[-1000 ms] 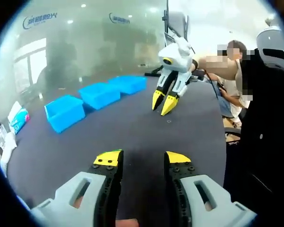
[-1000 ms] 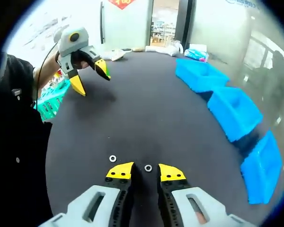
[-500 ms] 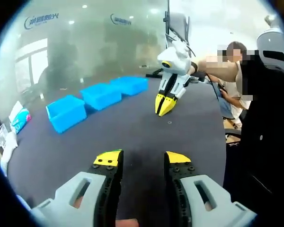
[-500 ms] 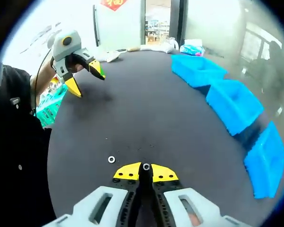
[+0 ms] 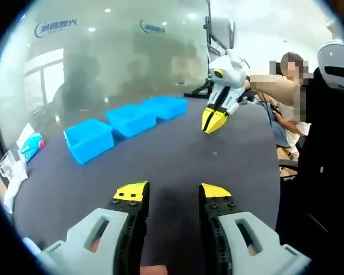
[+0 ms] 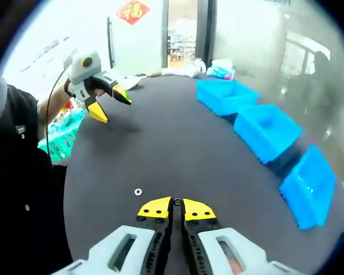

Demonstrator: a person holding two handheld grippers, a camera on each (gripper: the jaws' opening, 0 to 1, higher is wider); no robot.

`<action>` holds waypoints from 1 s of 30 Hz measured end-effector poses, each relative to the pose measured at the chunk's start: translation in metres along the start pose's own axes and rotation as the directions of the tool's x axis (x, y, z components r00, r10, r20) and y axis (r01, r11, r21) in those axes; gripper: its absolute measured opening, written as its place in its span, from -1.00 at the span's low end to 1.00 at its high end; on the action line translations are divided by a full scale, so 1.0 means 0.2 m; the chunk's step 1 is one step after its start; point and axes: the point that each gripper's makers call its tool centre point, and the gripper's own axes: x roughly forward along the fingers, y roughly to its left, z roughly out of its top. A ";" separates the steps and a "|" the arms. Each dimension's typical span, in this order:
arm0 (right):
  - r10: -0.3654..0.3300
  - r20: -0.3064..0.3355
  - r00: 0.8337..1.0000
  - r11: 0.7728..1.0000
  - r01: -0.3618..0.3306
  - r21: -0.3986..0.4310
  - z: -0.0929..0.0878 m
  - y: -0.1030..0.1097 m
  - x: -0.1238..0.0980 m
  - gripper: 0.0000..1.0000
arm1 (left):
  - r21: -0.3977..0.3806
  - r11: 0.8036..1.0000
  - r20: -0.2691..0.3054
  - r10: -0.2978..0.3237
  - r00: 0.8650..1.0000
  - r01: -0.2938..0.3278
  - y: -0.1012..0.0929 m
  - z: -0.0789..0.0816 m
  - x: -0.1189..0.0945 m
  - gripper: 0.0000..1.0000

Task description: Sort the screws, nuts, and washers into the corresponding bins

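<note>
The right gripper [image 6: 173, 207] sits with its yellow-tipped jaws pinched together on a small washer [image 6: 177, 201], which peeks out at the very tips. From across the table, in the left gripper view, that same tool [image 5: 214, 121] hangs above the dark table [image 5: 160, 154] with its tips closed to a point, clear of the surface. So 1 piece looks picked and, by my reckoning, is ready for delivery.

The left gripper [image 5: 171, 193] idles with its jaws apart and nothing between them; in the right gripper view it [image 6: 112, 103] hovers off near the table's far edge, jaws spread, also empty.

Now the 3 blue bins: the nearest bin [image 6: 308, 186], the middle bin [image 6: 268, 130] and the far bin [image 6: 225, 95] line up along one side of the table. I cannot tell whether anything lies inside them; their floors are mostly hidden or too small to read.

What is left? A second washer [image 6: 138, 191] lies loose on the table, just beside the right gripper's tips. In the left gripper view a tiny speck [image 5: 214, 153] rests on the table below the lifted tool, probably that same piece. I spot no screws or nuts. My judgement: sorting is early or nearly finished; I cannot say which.
</note>
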 end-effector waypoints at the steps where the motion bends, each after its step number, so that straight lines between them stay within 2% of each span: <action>1: -0.012 0.016 1.000 1.000 0.012 0.006 0.00 -0.01 -0.02 -0.93 | -0.002 1.000 0.001 0.005 1.000 -0.005 0.01 0.00 0.00 -0.35; 6: -0.063 0.062 0.996 0.998 0.061 0.027 0.03 -0.08 -0.10 -0.93 | -0.010 1.000 0.010 0.014 1.000 -0.014 0.02 0.02 0.01 -0.35; 15: -0.122 0.147 0.982 0.992 0.117 0.046 0.12 -0.16 -0.19 -0.93 | -0.011 0.999 0.022 0.037 0.999 -0.037 0.04 0.05 0.01 -0.35; 23: -0.158 0.191 0.969 0.987 0.152 0.050 0.25 -0.28 -0.17 -0.93 | -0.016 0.999 0.035 0.048 0.998 -0.047 0.04 0.07 0.00 -0.35; 30: -0.200 0.222 0.954 0.980 0.189 0.067 0.39 -0.45 -0.10 -0.93 | -0.029 0.997 0.045 0.067 0.997 -0.066 0.05 0.06 -0.02 -0.35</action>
